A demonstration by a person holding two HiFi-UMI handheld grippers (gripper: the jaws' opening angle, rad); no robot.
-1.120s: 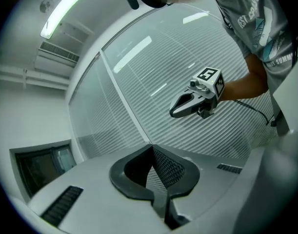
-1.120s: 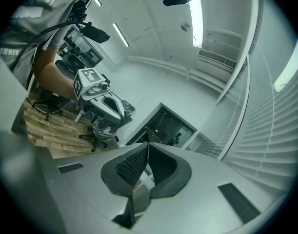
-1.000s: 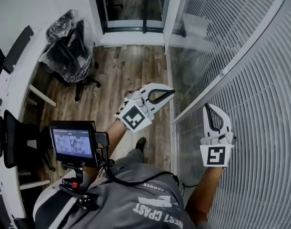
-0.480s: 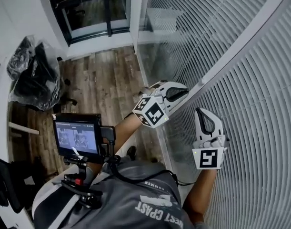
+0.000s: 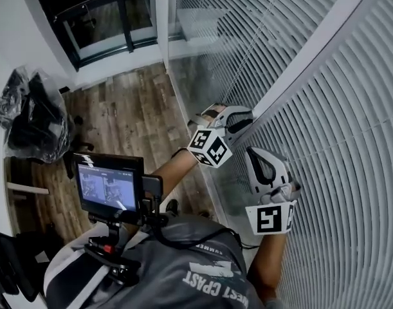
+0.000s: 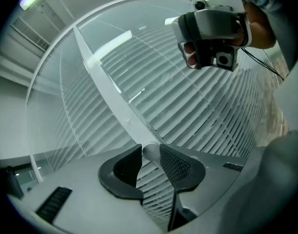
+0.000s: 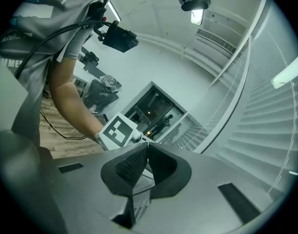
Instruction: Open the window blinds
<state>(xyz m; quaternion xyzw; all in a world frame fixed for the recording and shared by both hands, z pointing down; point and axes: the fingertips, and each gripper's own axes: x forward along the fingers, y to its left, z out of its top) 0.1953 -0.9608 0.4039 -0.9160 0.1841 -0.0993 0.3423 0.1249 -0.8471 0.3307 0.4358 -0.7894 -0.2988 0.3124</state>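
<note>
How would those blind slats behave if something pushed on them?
The slats look thin and long, so they would probably flex rather than resist, and might crease under a hard poke. With gaps between them, each is likely light. Their smooth finish may be slippery to pinch.

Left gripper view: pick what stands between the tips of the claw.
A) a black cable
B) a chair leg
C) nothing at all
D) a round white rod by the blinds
D: the left claw, whose jaws have just been opening, has the white rod standing between its tips, with the blinds behind it.
</note>
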